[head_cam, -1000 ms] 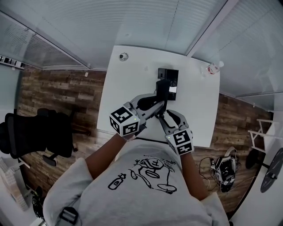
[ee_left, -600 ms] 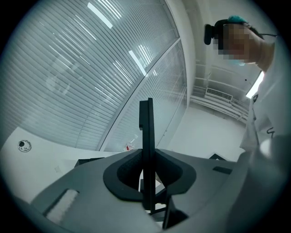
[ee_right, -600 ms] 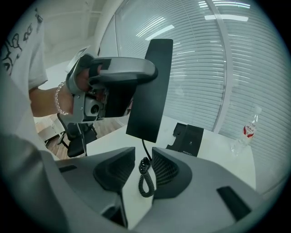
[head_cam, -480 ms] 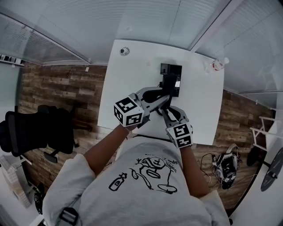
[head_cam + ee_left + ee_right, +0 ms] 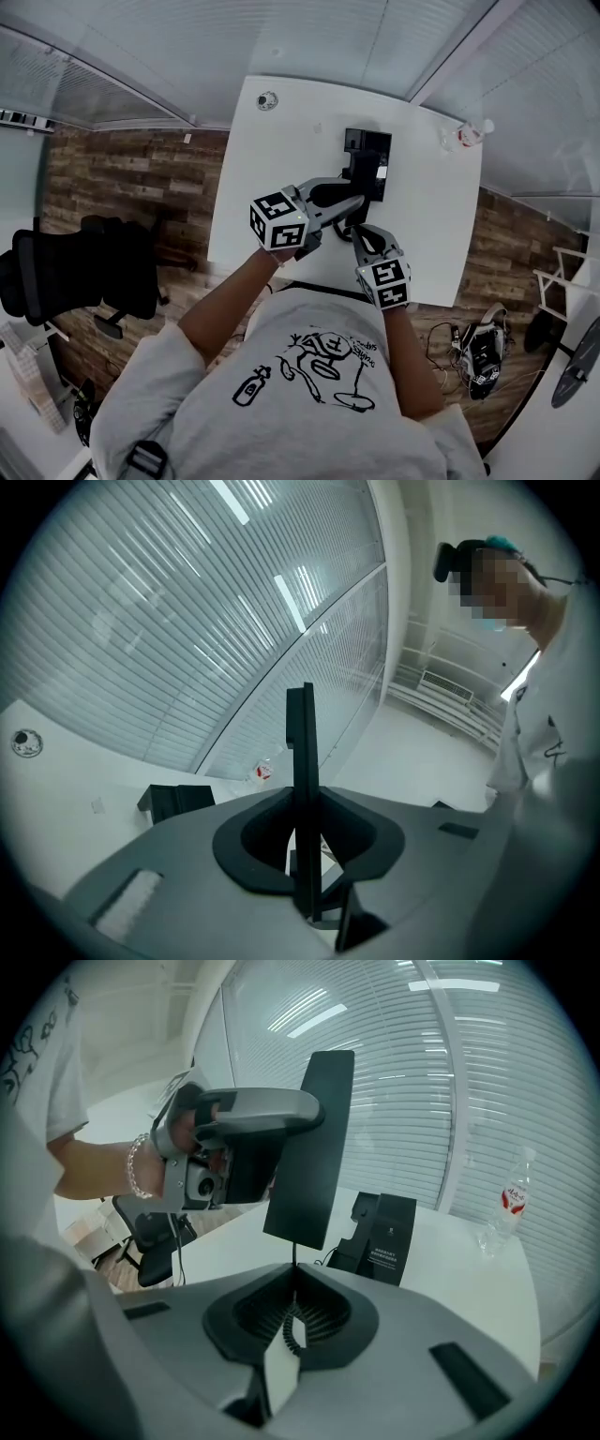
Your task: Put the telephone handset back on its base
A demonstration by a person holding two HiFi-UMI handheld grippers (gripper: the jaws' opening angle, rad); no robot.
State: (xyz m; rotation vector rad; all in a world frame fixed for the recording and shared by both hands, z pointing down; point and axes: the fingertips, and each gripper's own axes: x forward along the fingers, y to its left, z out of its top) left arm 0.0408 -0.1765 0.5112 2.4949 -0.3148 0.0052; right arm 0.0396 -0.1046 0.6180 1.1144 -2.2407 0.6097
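Observation:
The black telephone handset [image 5: 314,1138] stands upright above the white table [image 5: 272,159], my left gripper [image 5: 359,200] shut on it. In the left gripper view it shows edge-on as a thin black slab [image 5: 300,742] between the jaws. Its coiled cord [image 5: 293,1327] runs down into my right gripper [image 5: 293,1312], whose jaws are closing tight on it. The black base [image 5: 373,150] sits just beyond both grippers, also visible behind the handset [image 5: 384,1237] and to the left [image 5: 173,802]. My right gripper [image 5: 350,231] is just below the left one.
A clear water bottle [image 5: 466,136] with a red label stands at the table's far right corner, seen too in the right gripper view [image 5: 511,1199]. A small round object [image 5: 267,99] lies at the far left corner. A black office chair [image 5: 75,277] stands left of the table.
Both grippers have moved farther over the table toward the base, the handset with them. The right gripper's jaws have narrowed under the handset.

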